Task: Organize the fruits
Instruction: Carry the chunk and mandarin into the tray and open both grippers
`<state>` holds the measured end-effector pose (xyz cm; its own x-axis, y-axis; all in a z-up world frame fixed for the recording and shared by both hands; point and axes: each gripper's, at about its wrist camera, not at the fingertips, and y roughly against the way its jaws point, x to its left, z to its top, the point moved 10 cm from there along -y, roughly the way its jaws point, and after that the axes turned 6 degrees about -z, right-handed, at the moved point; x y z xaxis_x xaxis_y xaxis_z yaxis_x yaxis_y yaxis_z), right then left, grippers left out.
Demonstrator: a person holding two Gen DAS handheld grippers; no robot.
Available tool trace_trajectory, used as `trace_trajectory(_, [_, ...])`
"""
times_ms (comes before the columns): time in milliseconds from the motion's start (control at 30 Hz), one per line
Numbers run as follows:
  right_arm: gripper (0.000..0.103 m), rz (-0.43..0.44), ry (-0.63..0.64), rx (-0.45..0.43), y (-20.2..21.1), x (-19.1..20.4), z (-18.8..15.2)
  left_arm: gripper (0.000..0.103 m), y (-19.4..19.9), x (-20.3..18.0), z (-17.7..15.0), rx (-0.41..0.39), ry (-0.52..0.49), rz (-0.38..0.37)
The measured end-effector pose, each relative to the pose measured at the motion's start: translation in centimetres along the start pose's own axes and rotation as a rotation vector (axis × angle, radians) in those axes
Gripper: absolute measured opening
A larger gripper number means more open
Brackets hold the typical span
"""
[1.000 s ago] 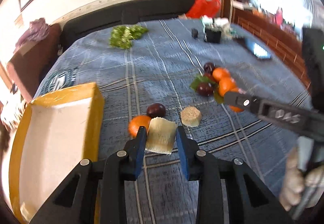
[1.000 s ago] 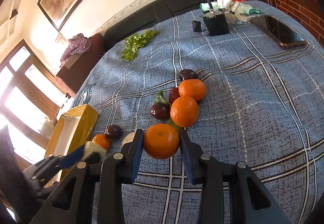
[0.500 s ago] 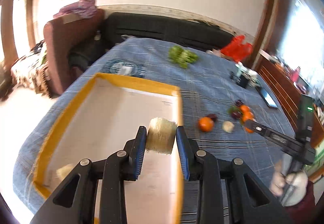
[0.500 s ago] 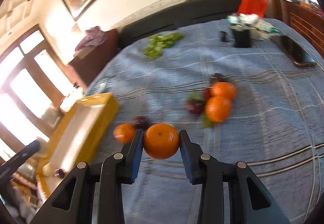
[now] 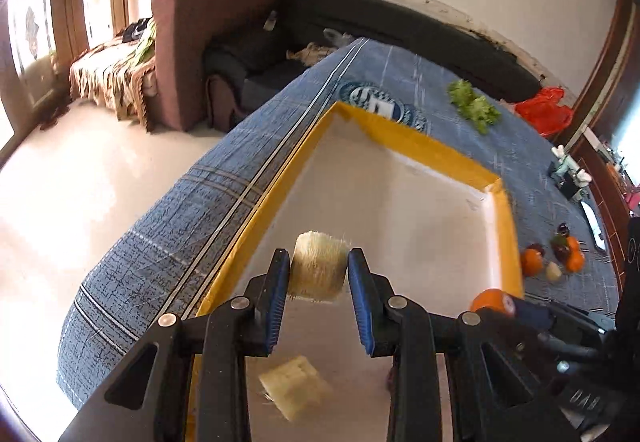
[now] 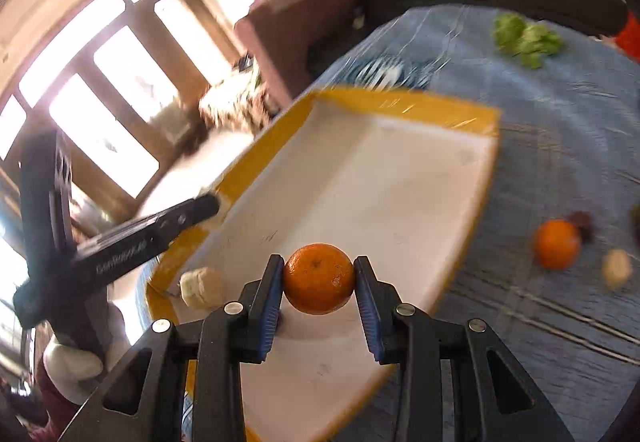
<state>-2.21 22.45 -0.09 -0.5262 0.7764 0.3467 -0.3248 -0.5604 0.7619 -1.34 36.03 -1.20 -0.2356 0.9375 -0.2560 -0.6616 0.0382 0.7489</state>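
Since the earlier frames both tongs have travelled from the loose fruit on the blue plaid cloth [image 5: 192, 210] to above the yellow-rimmed tray [image 5: 416, 140], each keeping its load.

Writing: pale lettering runs along the left gripper's arm in the right wrist view, too blurred to read. A round white-and-blue emblem [image 5: 374, 102] printed on the cloth lies beyond the tray's far corner; its text is not legible.

Obscured: the right wrist view is smeared by motion, so the things on the cloth show only as blobs. A gloved hand [image 6: 74, 362] under the left gripper is cut off at the frame edge.

Left gripper [image 5: 318, 274]: narrow, clamped on a pale, fibrous cut cylinder [image 5: 318, 270], over the tray's white floor. Below and nearer than its tips a similar pale chunk [image 5: 294, 392] lies in the tray.

Right gripper [image 6: 318, 279]: narrow, pads pressed on a round orange [image 6: 319, 278] with dimpled skin, above the tray's near part. To its right, farther out on the cloth, lie another orange [image 6: 557, 244], a dark fruit [image 6: 582, 221] and a pale piece [image 6: 617, 268]. Green leaves [image 6: 526, 38] lie beyond the tray.
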Motion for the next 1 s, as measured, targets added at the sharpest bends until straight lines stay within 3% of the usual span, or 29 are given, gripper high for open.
trace_trajectory(167, [0.040, -0.041, 0.065, 0.067, -3.7, 1.5, -1.1, 0.030, -2.1, 0.8, -0.8, 0.051, 0.015, 0.013])
trace_trajectory(333, [0.041, -0.056, 0.114, 0.084, -4.7, 2.3, -1.4, 0.032, -1.5, 1.0, -0.8, 0.049, 0.034, 0.001])
trace_trajectory(400, [0.041, -0.055, 0.129, 0.075, -4.3, 3.0, -1.4, 0.045, -0.2, 0.8, -0.8, 0.026, 0.039, 0.006])
trace_trajectory(500, [0.043, -0.041, 0.137, 0.047, -2.8, 3.2, -1.2, 0.054, 2.2, 0.0, -1.1, 0.000, 0.076, -0.001])
trace_trajectory(567, [0.043, -0.032, 0.133, 0.022, -1.5, 3.1, -1.1, 0.067, 4.1, -0.8, -1.5, -0.020, 0.140, -0.034])
trace_trajectory(667, [0.044, -0.018, 0.097, -0.019, 0.9, 2.1, -1.4, 0.075, 6.6, -3.2, -2.2, -0.073, 0.165, -0.094])
trace_trajectory(800, [0.045, -0.044, 0.027, -0.085, 4.3, -1.5, -2.4, 0.075, 8.0, -7.5, -2.8, -0.086, 0.087, -0.122])
trace_trajectory(1000, [0.044, -0.156, -0.148, -0.147, 9.9, -11.6, -4.7, 0.075, 8.2, -13.6, -4.5, -0.053, 0.019, -0.209])
